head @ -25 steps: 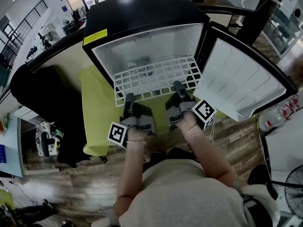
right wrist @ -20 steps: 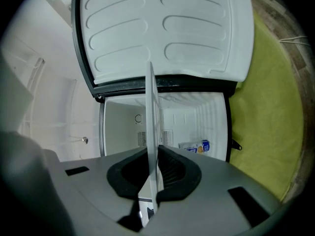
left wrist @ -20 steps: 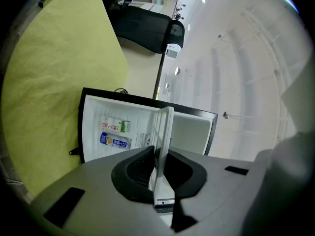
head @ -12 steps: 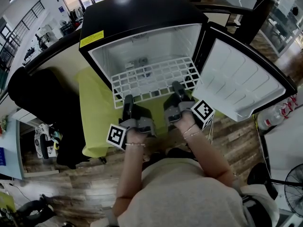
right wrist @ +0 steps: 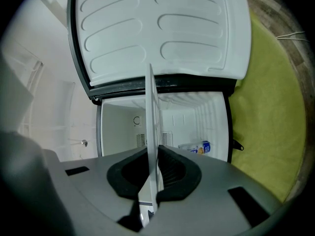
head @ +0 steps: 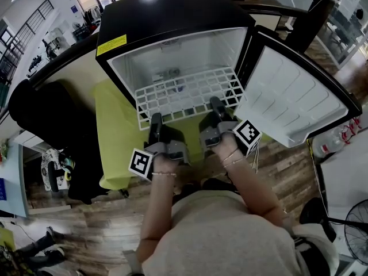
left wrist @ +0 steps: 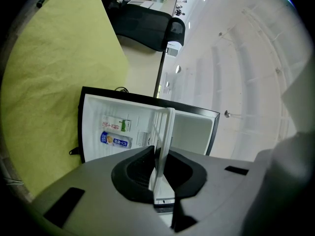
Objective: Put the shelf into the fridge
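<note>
Wooden floor [head: 287, 154] and green cloth [head: 115, 131] are noted nearest. Left gripper [head: 155, 119] and right gripper [head: 215, 104] are each clamped on the near edge of the white wire shelf [head: 190, 91]. The shelf is held level, with its far part inside the open fridge [head: 172, 10] and its near edge protruding. Full insertion and release are judged outstanding.

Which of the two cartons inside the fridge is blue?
The blue carton is the lower one in the left gripper view; the white carton just above it has green print.
</note>
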The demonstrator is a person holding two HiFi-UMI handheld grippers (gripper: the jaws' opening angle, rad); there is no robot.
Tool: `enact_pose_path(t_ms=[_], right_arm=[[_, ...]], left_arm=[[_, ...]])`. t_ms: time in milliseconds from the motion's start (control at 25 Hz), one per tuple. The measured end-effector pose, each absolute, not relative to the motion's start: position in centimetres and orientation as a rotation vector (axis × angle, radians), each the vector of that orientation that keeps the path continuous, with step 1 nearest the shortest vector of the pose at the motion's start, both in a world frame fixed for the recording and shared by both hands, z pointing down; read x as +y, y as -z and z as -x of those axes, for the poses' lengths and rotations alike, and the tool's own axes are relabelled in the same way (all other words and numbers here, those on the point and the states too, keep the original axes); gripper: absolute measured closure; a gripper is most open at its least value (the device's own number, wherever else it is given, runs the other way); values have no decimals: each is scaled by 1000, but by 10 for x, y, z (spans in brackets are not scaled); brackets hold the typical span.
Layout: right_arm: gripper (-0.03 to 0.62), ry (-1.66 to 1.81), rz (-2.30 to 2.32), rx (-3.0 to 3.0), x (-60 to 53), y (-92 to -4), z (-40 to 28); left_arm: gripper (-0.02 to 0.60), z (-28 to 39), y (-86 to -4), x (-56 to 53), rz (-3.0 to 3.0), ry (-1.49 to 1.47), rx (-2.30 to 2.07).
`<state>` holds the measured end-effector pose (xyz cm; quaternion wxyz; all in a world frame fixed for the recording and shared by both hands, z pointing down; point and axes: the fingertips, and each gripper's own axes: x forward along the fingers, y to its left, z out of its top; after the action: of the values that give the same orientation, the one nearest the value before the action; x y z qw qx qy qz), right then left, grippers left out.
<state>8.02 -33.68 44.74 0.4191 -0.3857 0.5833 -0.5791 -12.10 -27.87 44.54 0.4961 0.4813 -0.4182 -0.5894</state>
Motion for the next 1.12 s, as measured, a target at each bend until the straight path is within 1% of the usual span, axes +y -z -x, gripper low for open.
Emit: enact_pose_path(t_ms=[1120], right_arm=[[559,1491,954,1555,-369,-445,-73]], left_arm=[[549,128,-450,-302,-1136,1479,-1147]])
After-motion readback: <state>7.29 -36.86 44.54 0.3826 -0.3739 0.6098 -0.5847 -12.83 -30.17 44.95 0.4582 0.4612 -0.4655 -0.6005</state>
